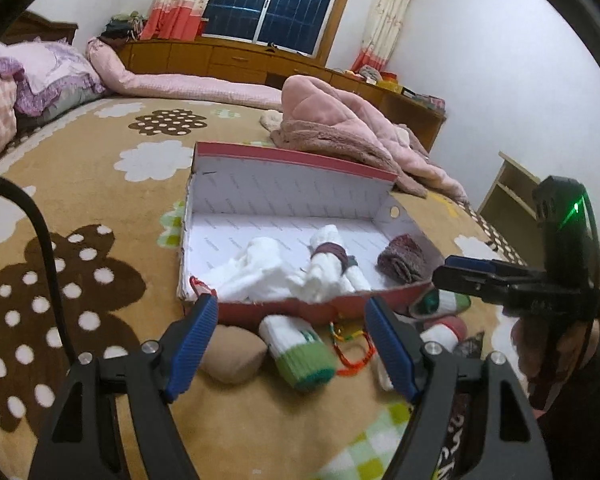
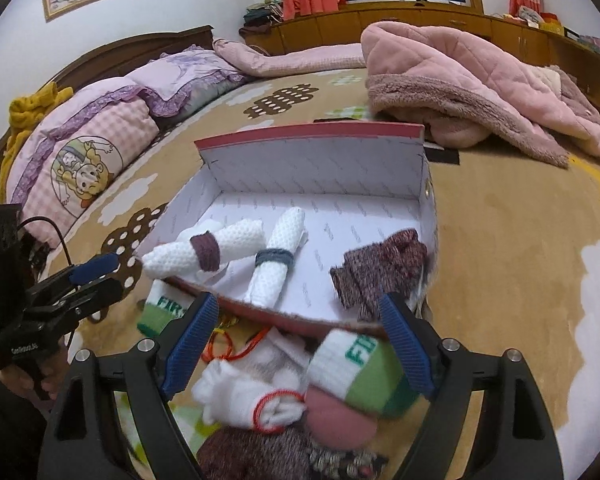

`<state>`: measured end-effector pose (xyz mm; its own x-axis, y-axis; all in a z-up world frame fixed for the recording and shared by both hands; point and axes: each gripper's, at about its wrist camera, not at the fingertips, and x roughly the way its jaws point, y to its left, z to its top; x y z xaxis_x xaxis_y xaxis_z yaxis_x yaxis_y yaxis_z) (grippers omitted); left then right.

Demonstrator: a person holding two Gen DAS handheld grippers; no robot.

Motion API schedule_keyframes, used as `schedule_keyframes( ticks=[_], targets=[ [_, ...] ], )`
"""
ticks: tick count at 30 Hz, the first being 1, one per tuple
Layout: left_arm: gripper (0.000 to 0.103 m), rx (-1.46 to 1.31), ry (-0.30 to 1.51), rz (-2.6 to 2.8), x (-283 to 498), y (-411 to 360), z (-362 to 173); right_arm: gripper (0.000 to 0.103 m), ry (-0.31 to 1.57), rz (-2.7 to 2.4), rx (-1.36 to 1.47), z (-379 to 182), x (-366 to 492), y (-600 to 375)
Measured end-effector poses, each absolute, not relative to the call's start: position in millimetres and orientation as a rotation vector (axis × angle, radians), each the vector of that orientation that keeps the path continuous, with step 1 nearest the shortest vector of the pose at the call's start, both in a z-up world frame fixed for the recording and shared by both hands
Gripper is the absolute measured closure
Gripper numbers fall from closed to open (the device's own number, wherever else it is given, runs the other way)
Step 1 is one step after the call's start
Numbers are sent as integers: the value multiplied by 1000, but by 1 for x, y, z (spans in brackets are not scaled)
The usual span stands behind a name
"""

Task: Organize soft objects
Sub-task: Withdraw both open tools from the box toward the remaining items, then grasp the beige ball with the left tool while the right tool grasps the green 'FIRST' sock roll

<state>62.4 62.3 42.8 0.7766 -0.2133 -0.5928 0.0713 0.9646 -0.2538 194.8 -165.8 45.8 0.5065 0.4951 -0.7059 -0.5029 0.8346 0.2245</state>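
A white-and-green ribbed sock roll (image 2: 354, 372) is showing green letters "FIR", the rest cut off behind the right claw (image 2: 300, 344), which is standing wide open and gripping nothing. The left claw (image 1: 290, 338) is gaping empty too, above another green-cuffed roll (image 1: 300, 354) lying on the bed's fleecy flowered blanket (image 1: 100, 208). Inside the red cardboard box (image 1: 296, 156), banded white waffle-knit rolls (image 2: 204, 246) and a maroon knit piece (image 2: 384, 268) are lying. Nearer items are blurring together.
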Motion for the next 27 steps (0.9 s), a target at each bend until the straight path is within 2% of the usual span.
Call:
schedule_keyframes(
  ticks=[9,17,19,21,24,27],
  targets=[
    [24,-203,680,-144,39,65,52,18,888,581,26,52,177,-185],
    [27,-172,723,-143,22,67,38,19,952,621,39,44,161,-200],
    [30,-166,725,-121,18,70,33,25,973,630,51,39,157,-207],
    [32,-178,729,-103,15,75,29,40,928,612,42,39,149,-216],
    [41,-209,732,-92,14,83,26,55,852,586,15,45,142,-225],
    [49,-240,717,-75,18,88,28,56,836,552,66,48,147,-236]
  ],
)
